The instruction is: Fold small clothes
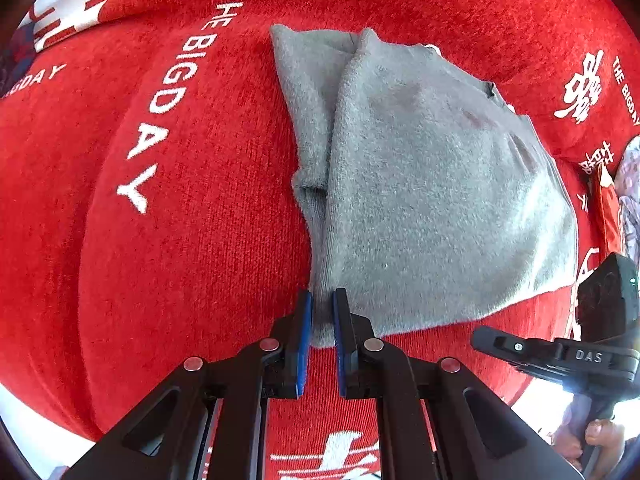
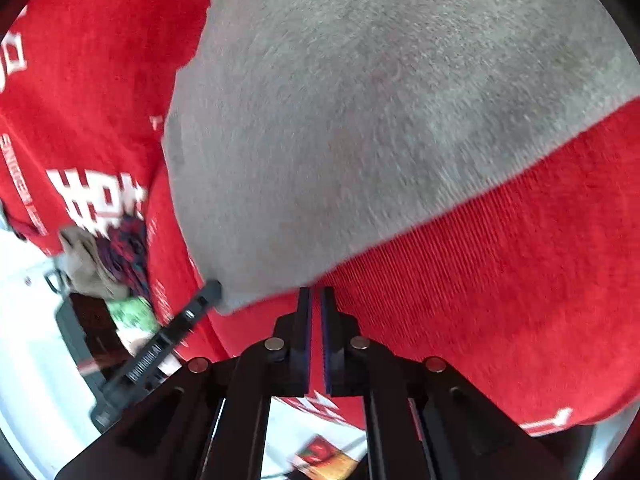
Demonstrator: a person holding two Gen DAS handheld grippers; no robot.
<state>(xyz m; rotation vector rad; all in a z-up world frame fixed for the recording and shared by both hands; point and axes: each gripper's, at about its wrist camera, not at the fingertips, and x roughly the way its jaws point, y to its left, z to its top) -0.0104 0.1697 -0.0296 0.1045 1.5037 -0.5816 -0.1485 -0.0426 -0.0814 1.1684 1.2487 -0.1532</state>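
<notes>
Small grey fleecy garment (image 1: 432, 184), folded over, lying flat on red cloth, near corner pinched

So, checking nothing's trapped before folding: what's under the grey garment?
The grey garment lies on the red printed cloth, which shows all round it. Anything beneath its middle is covered.

Garment (image 1: 432, 200) = plain heather grey, fuzzy knit, w/ a couple of faint darker blotches; red cloth (image 1: 180, 240) under it is bright red, ribbed, w/ white lettering "THE BIG DAY" & white characters. Left gripper (image 1: 322, 312) black w/ blue pads, silver rivets; right gripper (image 2: 316, 304) black too, pads bluish-purple. Pile at left edge of right view: tan piece (image 2: 84, 264), dark red/navy patterned one (image 2: 128, 248), green-white bit (image 2: 134, 314).
</notes>
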